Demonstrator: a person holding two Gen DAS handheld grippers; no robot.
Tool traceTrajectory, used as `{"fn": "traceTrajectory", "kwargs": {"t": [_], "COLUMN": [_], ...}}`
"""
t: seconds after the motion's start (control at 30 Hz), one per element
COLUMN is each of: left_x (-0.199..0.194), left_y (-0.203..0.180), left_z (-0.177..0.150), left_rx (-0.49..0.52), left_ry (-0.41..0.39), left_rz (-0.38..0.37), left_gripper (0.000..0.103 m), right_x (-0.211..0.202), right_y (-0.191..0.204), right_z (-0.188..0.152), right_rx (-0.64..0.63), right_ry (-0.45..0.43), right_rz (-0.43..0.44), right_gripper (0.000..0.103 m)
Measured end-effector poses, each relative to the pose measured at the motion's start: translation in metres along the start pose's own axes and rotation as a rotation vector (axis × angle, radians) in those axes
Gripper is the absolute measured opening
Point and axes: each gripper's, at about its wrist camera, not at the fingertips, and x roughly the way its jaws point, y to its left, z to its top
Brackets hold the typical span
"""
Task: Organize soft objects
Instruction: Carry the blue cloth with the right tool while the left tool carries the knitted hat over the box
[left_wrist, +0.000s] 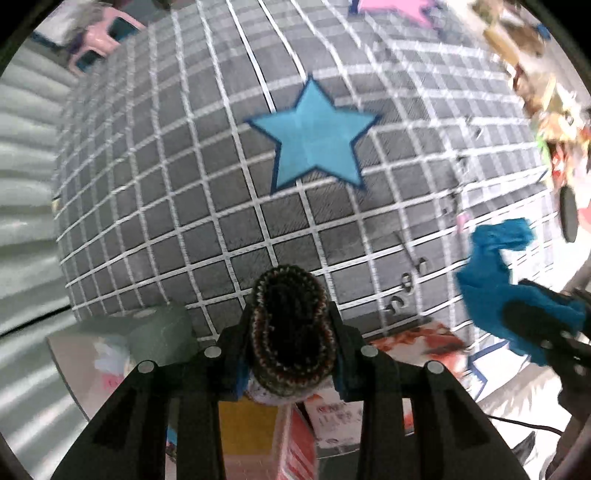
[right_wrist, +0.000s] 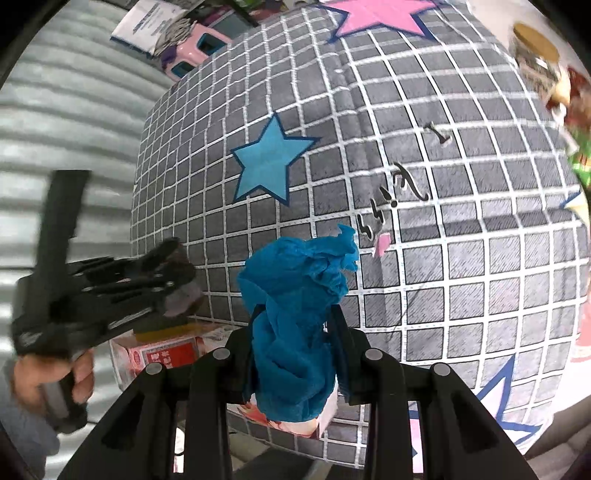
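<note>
Currently, left gripper is closed on a knit hat; right gripper is clamped on a blue cloth, bunched between its fingers. Both items look light, limp, non-slip; grip mid-bundle. Ahead lies the grid blanket with a star.

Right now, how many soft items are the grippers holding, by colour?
Dark knitted item, in the left gripper: 1
Blue cloth, in the right gripper: 1
Total: 2
</note>
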Motion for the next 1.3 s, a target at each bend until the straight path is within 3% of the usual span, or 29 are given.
{"fn": "traceTrajectory", "kwargs": {"t": [0.23,0.5,1.3], "left_x": [-0.061,-0.088,-0.117], "left_y": [0.024,0.055,0.086], "left_z": [-0.029,-0.067,-0.157], "left_rx": [-0.101,-0.140,-0.130], "left_ry": [-0.151,-0.234,-0.322], "left_rz": [-0.024,-0.017,-0.058], "left_gripper": [0.038,0.038,0.038], "right_x": [-0.021,-0.029,-0.041], "right_y": [0.044,0.081,0.153], "right_z": [-0.006,-0.025,-0.093], "right_rx": [-0.180,-0.259,-0.337], "right_ry": [-0.038,-0.054,-0.093], "right_rz": [-0.097,-0.138,-0.190], "right_gripper": [0.034,0.034,0.034]}}
